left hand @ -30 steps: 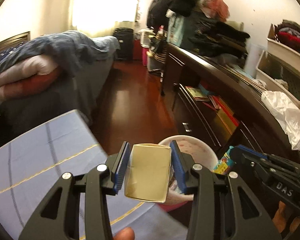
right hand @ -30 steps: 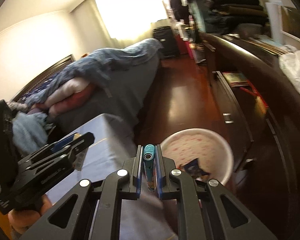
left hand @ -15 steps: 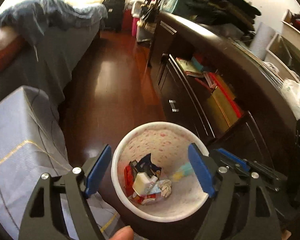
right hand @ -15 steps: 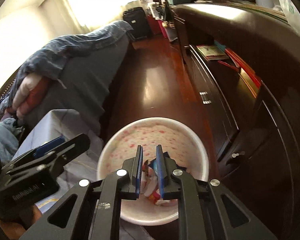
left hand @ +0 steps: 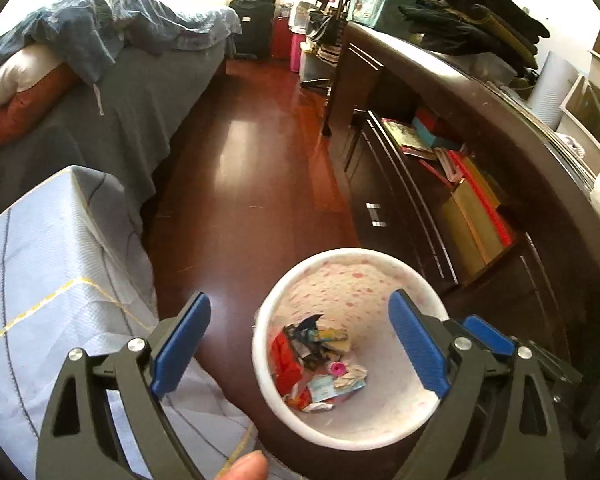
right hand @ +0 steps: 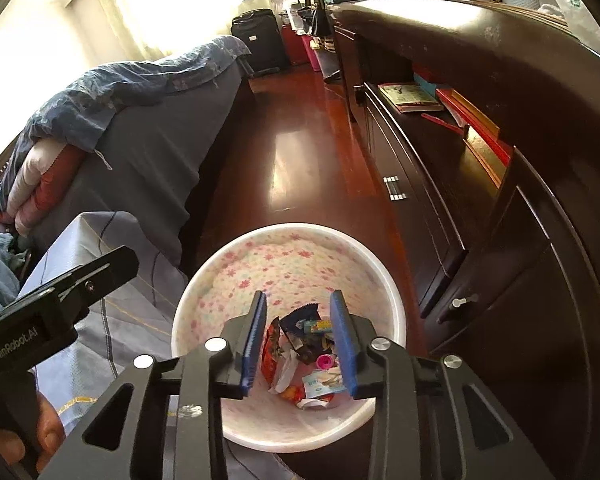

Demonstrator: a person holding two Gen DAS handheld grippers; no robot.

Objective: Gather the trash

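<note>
Left view: my left gripper (left hand: 300, 344) hangs over the bin (left hand: 412, 268), jaws spread wide and empty. The trash (left hand: 320, 360) lies heaped at the bin's bottom. The covered bench (left hand: 52, 264) sits just beside the bin.

Right view: my right gripper (right hand: 300, 340) hovers above the bin (right hand: 380, 272) too, jaws parted, gripping nothing, the trash (right hand: 304, 356) showing between them. If I drop lower, a finger could catch the rim and tip the bin over.

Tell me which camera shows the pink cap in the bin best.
The left wrist view: the pink cap lies in the open among the wrappers, seen whole between the left gripper's wide-open fingers. The right wrist view shows the cap too, but the right gripper finger crowds it and the bin is partly blocked.
</note>
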